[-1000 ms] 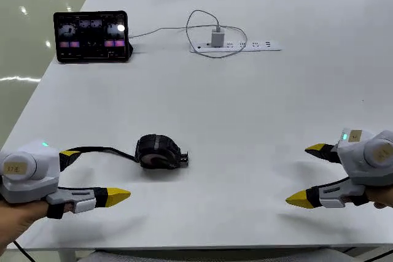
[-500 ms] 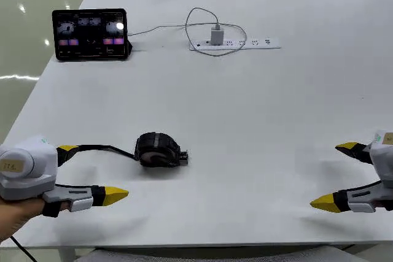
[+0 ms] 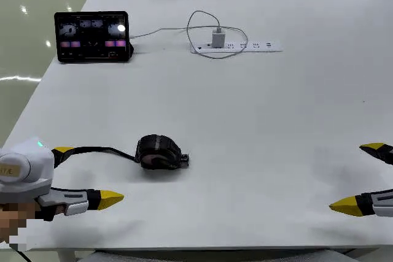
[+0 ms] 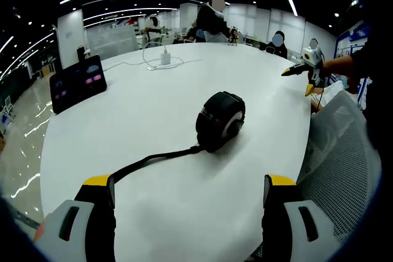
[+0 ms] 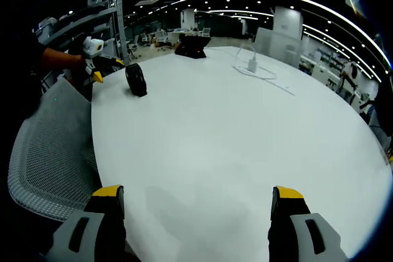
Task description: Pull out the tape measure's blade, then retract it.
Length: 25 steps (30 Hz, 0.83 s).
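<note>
A black tape measure (image 3: 159,152) lies on the white table (image 3: 245,108), its black wrist strap (image 3: 101,150) trailing left; no blade is drawn out. My left gripper (image 3: 86,175) stands open at the near left edge, its yellow tips either side of the strap's end, nothing between them. The left gripper view has the tape measure (image 4: 220,120) ahead of the jaws with the strap (image 4: 153,159) running toward them. My right gripper (image 3: 363,178) is open at the near right edge, far from the case. The right gripper view shows the tape measure (image 5: 136,79) small at the far left.
A tablet (image 3: 92,36) with a lit screen stands at the back left. A white power strip (image 3: 236,45) with a plugged charger and looped cable (image 3: 212,29) lies at the back centre. A mesh chair (image 5: 49,151) sits below the table's near edge.
My right gripper has drawn back to the right, toward the frame's edge. My left gripper has slid a little left and back. The tape measure has stayed where it was.
</note>
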Tool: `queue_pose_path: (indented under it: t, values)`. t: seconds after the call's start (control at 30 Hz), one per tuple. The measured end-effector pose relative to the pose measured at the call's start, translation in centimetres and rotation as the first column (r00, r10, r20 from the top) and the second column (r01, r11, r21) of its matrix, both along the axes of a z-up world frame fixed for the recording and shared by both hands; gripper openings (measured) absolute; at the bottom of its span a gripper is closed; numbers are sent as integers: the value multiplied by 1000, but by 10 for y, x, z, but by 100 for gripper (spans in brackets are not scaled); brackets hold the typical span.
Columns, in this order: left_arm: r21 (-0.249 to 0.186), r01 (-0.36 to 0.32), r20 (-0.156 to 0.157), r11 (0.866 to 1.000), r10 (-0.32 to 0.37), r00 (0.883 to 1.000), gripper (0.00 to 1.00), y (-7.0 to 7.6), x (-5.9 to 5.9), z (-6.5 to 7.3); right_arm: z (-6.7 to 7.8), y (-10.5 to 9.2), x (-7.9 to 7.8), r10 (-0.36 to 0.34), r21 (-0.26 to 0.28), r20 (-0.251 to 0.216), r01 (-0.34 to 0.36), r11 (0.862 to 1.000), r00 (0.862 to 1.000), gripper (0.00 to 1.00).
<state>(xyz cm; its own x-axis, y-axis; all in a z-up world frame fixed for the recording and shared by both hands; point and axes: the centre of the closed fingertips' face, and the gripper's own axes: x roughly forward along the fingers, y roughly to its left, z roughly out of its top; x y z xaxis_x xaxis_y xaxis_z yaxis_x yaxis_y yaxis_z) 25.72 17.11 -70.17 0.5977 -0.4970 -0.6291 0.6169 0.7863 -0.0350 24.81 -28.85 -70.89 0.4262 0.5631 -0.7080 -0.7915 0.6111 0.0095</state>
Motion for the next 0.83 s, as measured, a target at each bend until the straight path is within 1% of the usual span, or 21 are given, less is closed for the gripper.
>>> queue_pose_path:
  t: [0.03, 0.17, 0.2, 0.27, 0.33, 0.37, 0.43, 0.5, 0.6, 0.77, 0.83]
  values:
    - [3, -2, 5, 1000, 2, 1000, 99, 1, 0, 1, -1, 0, -2, 4, -6, -6, -4, 1000, 1000, 99]
    - [3, -5, -3, 1000, 5, 1000, 99, 3, -1, -1, -6, 1, -8, 28, -29, -11, -28, 999, 1000, 99]
    - [1, -5, -11, 1000, 5, 1000, 99, 3, -2, -2, -6, 2, -9, 31, -29, -14, -31, 999, 999, 99]
    - [3, -8, -7, 1000, 8, 1000, 99, 4, -3, -2, -7, 1, -9, 32, -30, -17, -32, 999, 999, 99]
    - [-6, -7, -18, 1000, 7, 1000, 98, 3, -4, -2, -6, 2, -9, 32, -28, -14, -33, 999, 999, 99]
    - [1, -10, -9, 1000, 10, 1000, 99, 5, -3, -2, -5, 3, -8, 31, -26, -14, -31, 999, 999, 99]
    - [-6, -6, -23, 1000, 6, 1000, 98, 3, -6, -3, -5, 3, -8, 32, -24, -12, -32, 999, 999, 99]
    - [4, -2, -9, 1000, 2, 1000, 99, 3, -4, -3, -6, 4, -8, 33, -23, -13, -34, 999, 999, 99]
    - [0, -6, -10, 1000, 6, 1000, 99, 2, -4, -2, -6, 4, -8, 32, -25, -16, -33, 999, 999, 99]
    - [3, -7, -15, 1000, 7, 1000, 99, 3, -4, -2, -3, 4, -7, 30, -23, -10, -31, 999, 999, 99]
    - [1, -8, -11, 1000, 9, 1000, 99, 4, -2, -1, -3, 2, -6, 25, -22, -8, -25, 999, 1000, 99]
